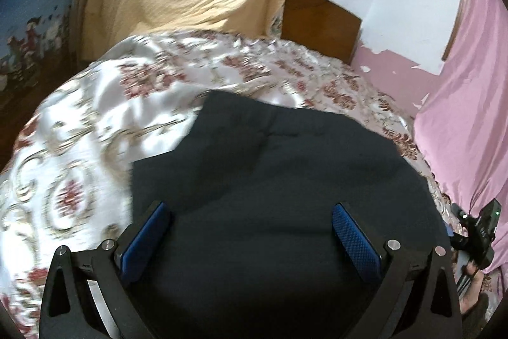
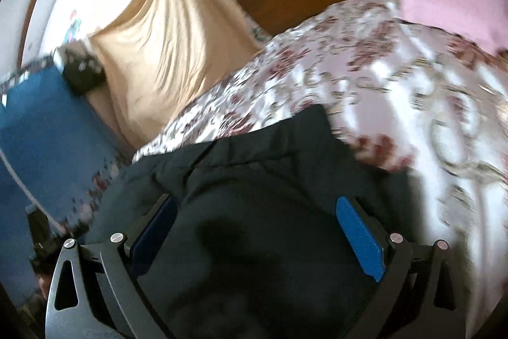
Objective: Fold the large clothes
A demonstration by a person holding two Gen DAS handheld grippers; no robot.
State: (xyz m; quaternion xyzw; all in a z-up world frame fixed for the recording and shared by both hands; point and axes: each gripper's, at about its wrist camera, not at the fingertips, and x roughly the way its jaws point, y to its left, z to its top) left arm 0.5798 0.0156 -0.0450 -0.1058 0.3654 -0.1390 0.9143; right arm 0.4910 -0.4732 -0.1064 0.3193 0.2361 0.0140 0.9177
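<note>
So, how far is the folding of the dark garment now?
Done: the dark garment lies on the floral bedspread, seemingly folded at least once, with straight edges. In hand: nothing is gripped; the left claw and right claw are open over it. Left: whether more folds are needed, I cannot tell.

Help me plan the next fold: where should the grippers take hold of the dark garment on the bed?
Probably at the near hem of the dark garment, one corner each, coming in low from the near side. Both the left gripper and right gripper are open above it, and it lies fairly flat on the floral bedspread.
</note>
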